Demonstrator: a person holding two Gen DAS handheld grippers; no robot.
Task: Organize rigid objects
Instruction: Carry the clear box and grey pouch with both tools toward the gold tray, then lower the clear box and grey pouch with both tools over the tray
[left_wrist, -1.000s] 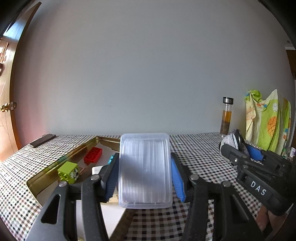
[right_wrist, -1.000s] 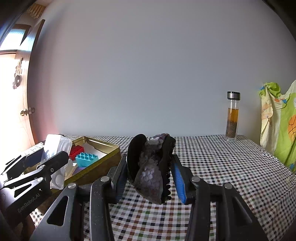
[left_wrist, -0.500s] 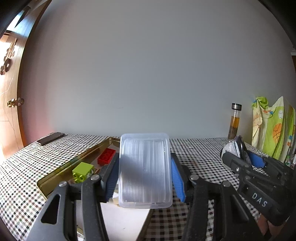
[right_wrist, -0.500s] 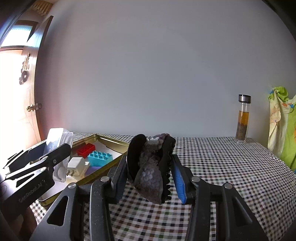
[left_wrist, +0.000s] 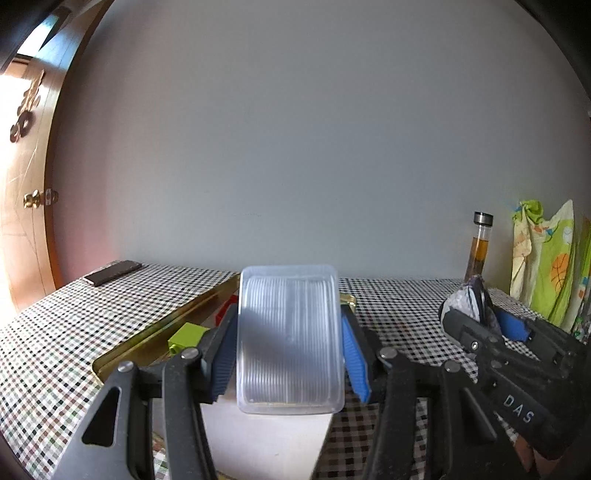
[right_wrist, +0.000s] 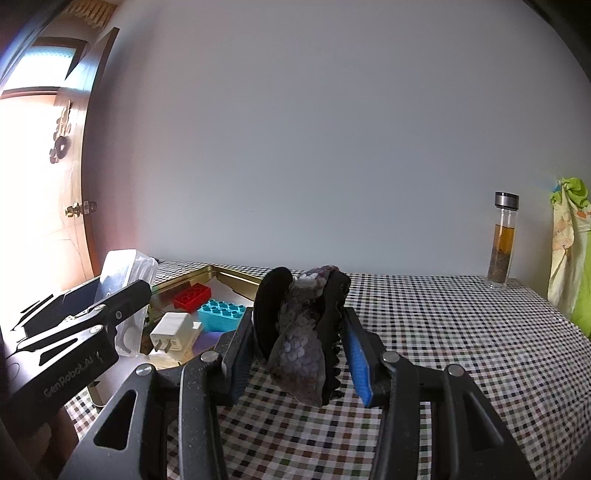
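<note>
Clear plastic box (left_wrist: 289, 338) clenched in left gripper (left_wrist: 289, 354), hair clip (right_wrist: 304, 332) in right gripper (right_wrist: 299, 354); next, place both in gold tray (right_wrist: 236, 275) at ten o'clock

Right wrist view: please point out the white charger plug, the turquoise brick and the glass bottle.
white charger plug (right_wrist: 173, 329), right wrist view, on its top face.
turquoise brick (right_wrist: 221, 316), right wrist view, on its studded top.
glass bottle (right_wrist: 501, 254), right wrist view, on its amber middle.

You hold a clear ribbed plastic box (left_wrist: 289, 338) upright over the gold tray (right_wrist: 236, 275), which contains red (right_wrist: 192, 296), blue (right_wrist: 221, 315) and green (left_wrist: 186, 336) bricks and a white charger (right_wrist: 170, 329); your other hand grips a dark scaly hair claw (right_wrist: 303, 334).
</note>
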